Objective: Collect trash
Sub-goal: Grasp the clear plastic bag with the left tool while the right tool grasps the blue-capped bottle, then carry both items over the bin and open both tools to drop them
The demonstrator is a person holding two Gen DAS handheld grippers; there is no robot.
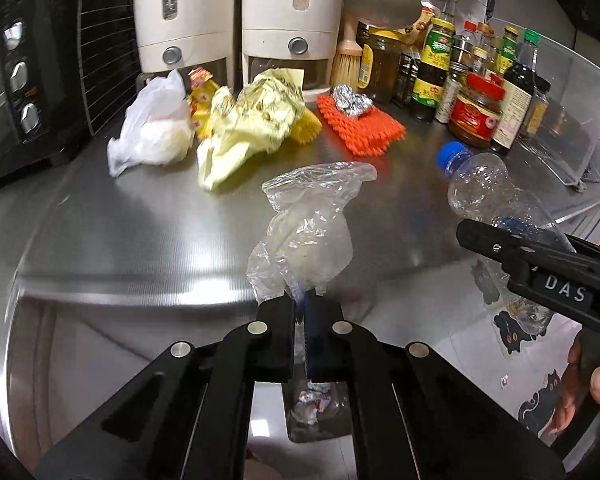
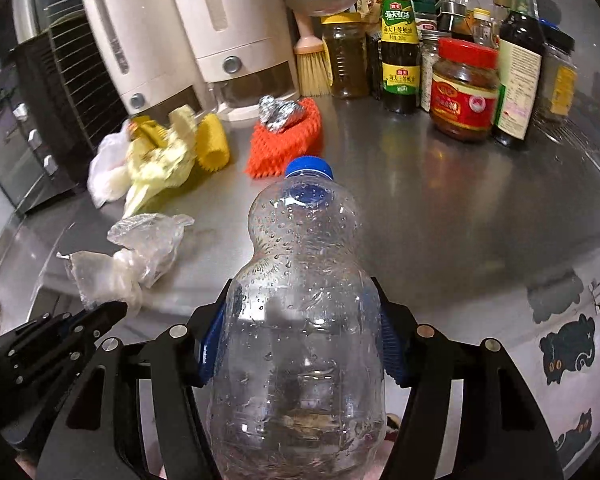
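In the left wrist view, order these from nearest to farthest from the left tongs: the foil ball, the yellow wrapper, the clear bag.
1. Clear bag, pinched in the left tongs.
2. Yellow wrapper, farther back, slightly left.
3. Foil ball, farthest, back right on the orange mat.

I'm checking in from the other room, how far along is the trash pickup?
Midway. Left gripper holds the clear plastic bag; right gripper holds the empty bottle. Still on the counter: white bag, yellow wrapper, foil ball.
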